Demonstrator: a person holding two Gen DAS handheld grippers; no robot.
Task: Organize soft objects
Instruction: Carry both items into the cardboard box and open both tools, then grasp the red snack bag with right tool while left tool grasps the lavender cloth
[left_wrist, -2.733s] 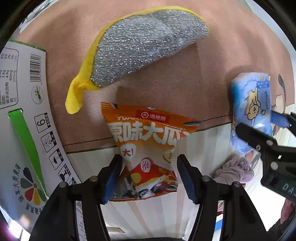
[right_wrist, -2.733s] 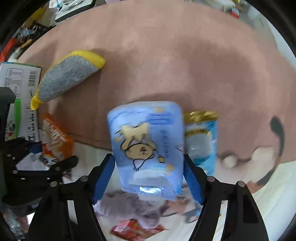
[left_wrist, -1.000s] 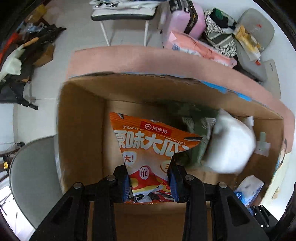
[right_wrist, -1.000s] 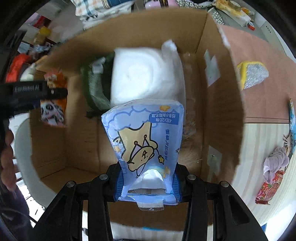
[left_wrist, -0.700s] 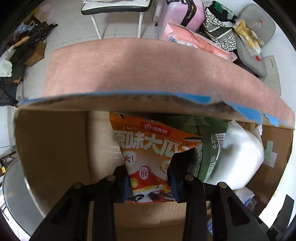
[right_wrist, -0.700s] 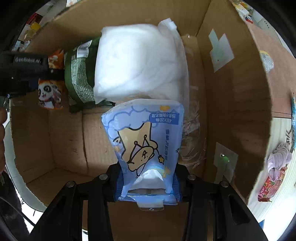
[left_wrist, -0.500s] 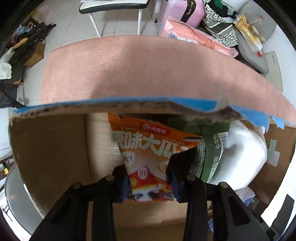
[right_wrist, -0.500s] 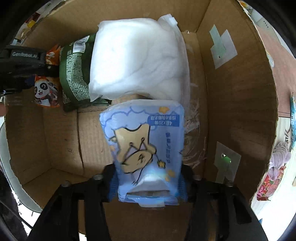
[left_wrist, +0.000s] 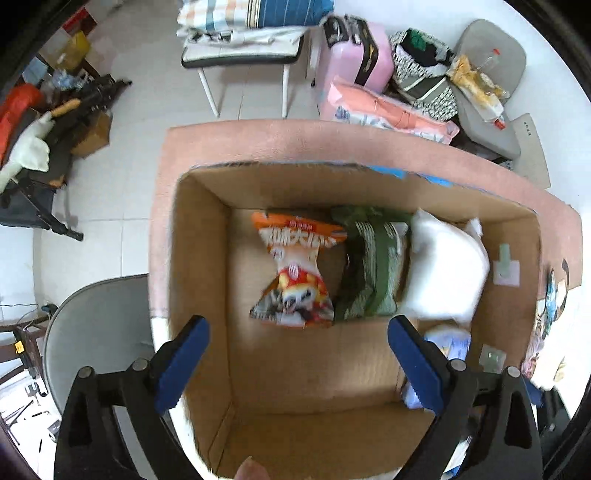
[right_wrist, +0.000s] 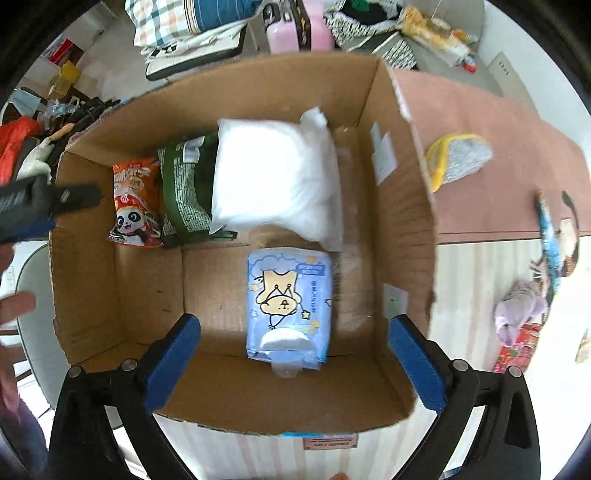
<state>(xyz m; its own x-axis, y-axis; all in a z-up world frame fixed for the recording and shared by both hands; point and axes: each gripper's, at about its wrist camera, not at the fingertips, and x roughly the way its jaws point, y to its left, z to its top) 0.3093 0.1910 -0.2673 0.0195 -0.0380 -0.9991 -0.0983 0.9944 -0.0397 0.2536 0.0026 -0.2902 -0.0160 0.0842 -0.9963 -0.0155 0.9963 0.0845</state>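
While both claws gape, tissue pack (right_wrist: 288, 306) lies lengthwise, opening twd right claw (right_wrist: 293, 365).

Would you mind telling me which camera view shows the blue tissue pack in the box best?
The right wrist view: the blue tissue pack lies whole and unobstructed on the floor of the cardboard box. The left wrist view shows only a blurred part of it, behind one finger of the left gripper.

The right claw (right_wrist: 293, 363) is spread wide, empty, at the lower frame, above the cardboard box (right_wrist: 402, 229). The blue tissue pack (right_wrist: 289, 301) lies flat on the box floor at centre. Above it sit the white pack (right_wrist: 277, 181), green bag (right_wrist: 184, 188) and orange snack bag (right_wrist: 135, 201).
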